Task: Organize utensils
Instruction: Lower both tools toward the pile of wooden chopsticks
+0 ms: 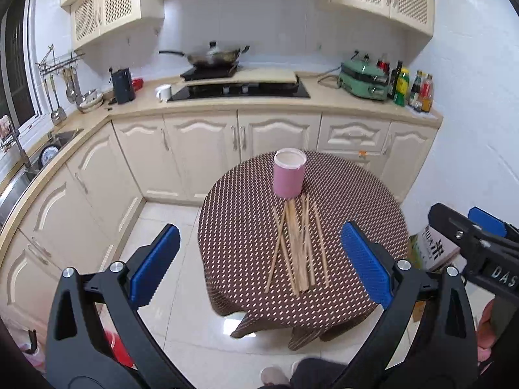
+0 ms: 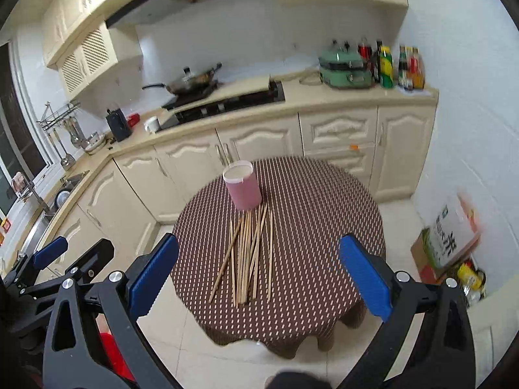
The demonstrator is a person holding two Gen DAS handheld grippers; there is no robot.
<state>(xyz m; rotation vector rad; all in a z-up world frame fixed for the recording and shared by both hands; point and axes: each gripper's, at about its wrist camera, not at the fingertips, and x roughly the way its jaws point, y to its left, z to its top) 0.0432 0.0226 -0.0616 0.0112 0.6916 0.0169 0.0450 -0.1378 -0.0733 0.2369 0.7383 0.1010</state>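
Several wooden chopsticks (image 1: 298, 246) lie loose in a rough bundle on a round table with a brown dotted cloth (image 1: 356, 214). A pink cylindrical holder (image 1: 289, 175) with a white rim stands upright just beyond their far ends. My left gripper (image 1: 259, 259) is open and empty, held high above the table's near edge. The chopsticks (image 2: 248, 253), holder (image 2: 243, 186) and table (image 2: 324, 227) show in the right wrist view too. My right gripper (image 2: 259, 269) is open and empty, also high above the near edge. It shows at the right of the left wrist view (image 1: 467, 227).
Cream kitchen cabinets and a counter (image 1: 356, 103) run behind and to the left of the table, with a hob, wok (image 1: 214, 55), green appliance (image 1: 363, 81) and bottles. A sink (image 1: 48, 149) is at the left. A bag and box (image 2: 451, 240) stand on the floor at the right.
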